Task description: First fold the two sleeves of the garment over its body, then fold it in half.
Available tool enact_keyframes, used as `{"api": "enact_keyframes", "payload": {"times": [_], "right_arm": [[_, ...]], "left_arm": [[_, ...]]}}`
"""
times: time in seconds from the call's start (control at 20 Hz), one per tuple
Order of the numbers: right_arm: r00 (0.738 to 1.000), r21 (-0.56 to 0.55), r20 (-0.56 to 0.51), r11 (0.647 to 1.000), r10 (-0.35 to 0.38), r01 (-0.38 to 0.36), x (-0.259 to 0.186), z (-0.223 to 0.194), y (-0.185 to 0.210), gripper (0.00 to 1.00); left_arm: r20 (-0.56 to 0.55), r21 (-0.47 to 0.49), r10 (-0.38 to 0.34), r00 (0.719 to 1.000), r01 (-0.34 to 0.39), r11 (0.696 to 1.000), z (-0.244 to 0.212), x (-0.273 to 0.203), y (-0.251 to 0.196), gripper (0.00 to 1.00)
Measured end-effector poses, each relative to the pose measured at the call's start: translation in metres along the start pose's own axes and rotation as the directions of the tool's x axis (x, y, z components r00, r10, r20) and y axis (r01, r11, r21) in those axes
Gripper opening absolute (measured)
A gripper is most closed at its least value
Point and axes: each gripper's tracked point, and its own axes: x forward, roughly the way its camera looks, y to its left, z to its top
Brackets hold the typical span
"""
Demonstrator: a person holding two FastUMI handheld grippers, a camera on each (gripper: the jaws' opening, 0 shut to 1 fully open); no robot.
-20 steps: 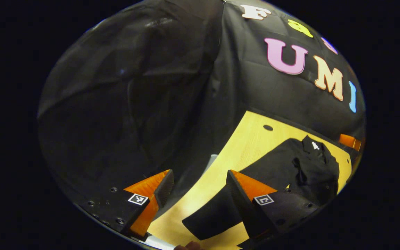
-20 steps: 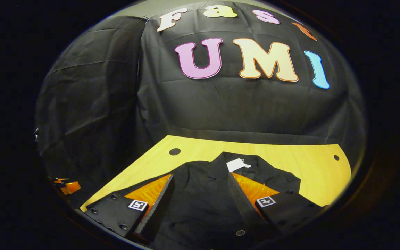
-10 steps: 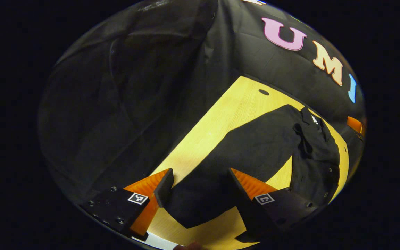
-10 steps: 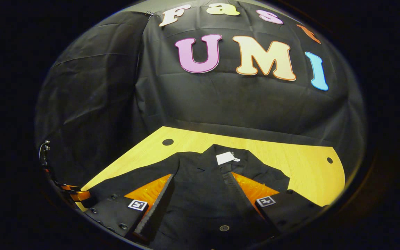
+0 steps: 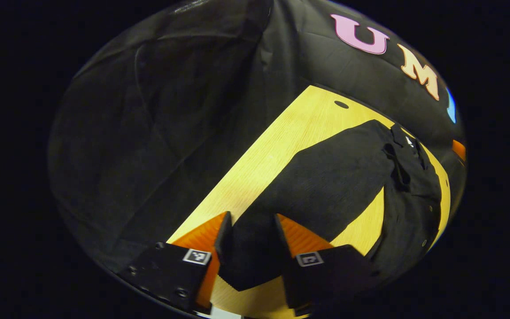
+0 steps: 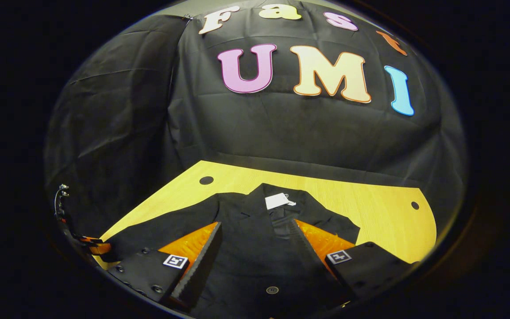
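Note:
A black garment (image 6: 246,248) lies flat on the yellow wooden table (image 6: 370,208), collar and white tag (image 6: 277,200) toward the wall. Its left sleeve (image 5: 339,177) stretches out across the table (image 5: 277,141) toward me. My left gripper (image 5: 251,219) is low over the cuff end of that sleeve, its jaws half closed with the cloth between them and a gap still showing. My right gripper (image 6: 255,226) hovers open over the middle of the garment's body, fingers wide apart on either side of the front placket. The left gripper (image 6: 91,244) also shows at the far left of the right gripper view.
Black cloth walls close in behind and to the left of the table. Small round holes (image 6: 206,180) (image 6: 415,205) sit near the table's far corners. Bare wood lies to the right of the garment. The right gripper (image 5: 458,149) shows beyond the garment's collar.
My left gripper moved forward over the sleeve's cuff and its jaws narrowed around the cloth. My right gripper drifted slightly back over the garment's body, staying open.

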Motion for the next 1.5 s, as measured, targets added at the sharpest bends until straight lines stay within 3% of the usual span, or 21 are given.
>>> {"api": "enact_keyframes", "payload": {"times": [0.15,0.2,0.3,0.4,0.8,0.95,1.2,1.5], "right_arm": [[1.0,-0.002,0.01,1.0,0.0,0.0,-0.005,0.0,-0.004,0.98],[1.0,-0.004,0.021,1.0,0.0,0.0,-0.008,0.003,-0.005,0.98],[0.999,-0.01,0.041,1.0,0.002,-0.001,-0.013,0.006,-0.008,0.94],[0.998,-0.012,0.056,1.0,-0.004,0.004,-0.019,0.005,-0.013,0.98],[0.993,0.054,0.114,0.999,-0.01,0.004,-0.053,0.005,-0.037,0.98],[0.992,0.088,0.124,0.996,-0.027,0.016,-0.066,0.0,-0.053,0.94],[0.99,0.153,0.125,0.987,-0.069,0.05,-0.093,-0.015,-0.089,0.98],[0.982,0.204,0.118,0.971,-0.148,0.122,-0.128,-0.039,-0.144,0.98]], "left_arm": [[0.008,-0.022,-0.007,1.0,0.007,1.0,0.002,-0.001,-0.003,0.02],[0.006,-0.027,-0.011,1.0,0.012,1.0,0.001,0.0,-0.007,0.0],[0.016,-0.036,-0.024,1.0,0.024,0.999,0.003,-0.003,-0.01,0.0],[0.043,-0.024,-0.054,0.998,0.055,0.998,0.011,-0.009,-0.022,0.0],[0.208,0.133,-0.151,0.966,0.125,0.983,0.088,-0.035,-0.091,0.0],[0.243,0.199,-0.201,0.949,0.154,0.968,0.11,-0.042,-0.123,0.0],[0.257,0.268,-0.283,0.924,0.213,0.94,0.127,-0.044,-0.18,0.0],[0.249,0.356,-0.395,0.884,0.296,0.886,0.141,-0.049,-0.269,0.0]]}}
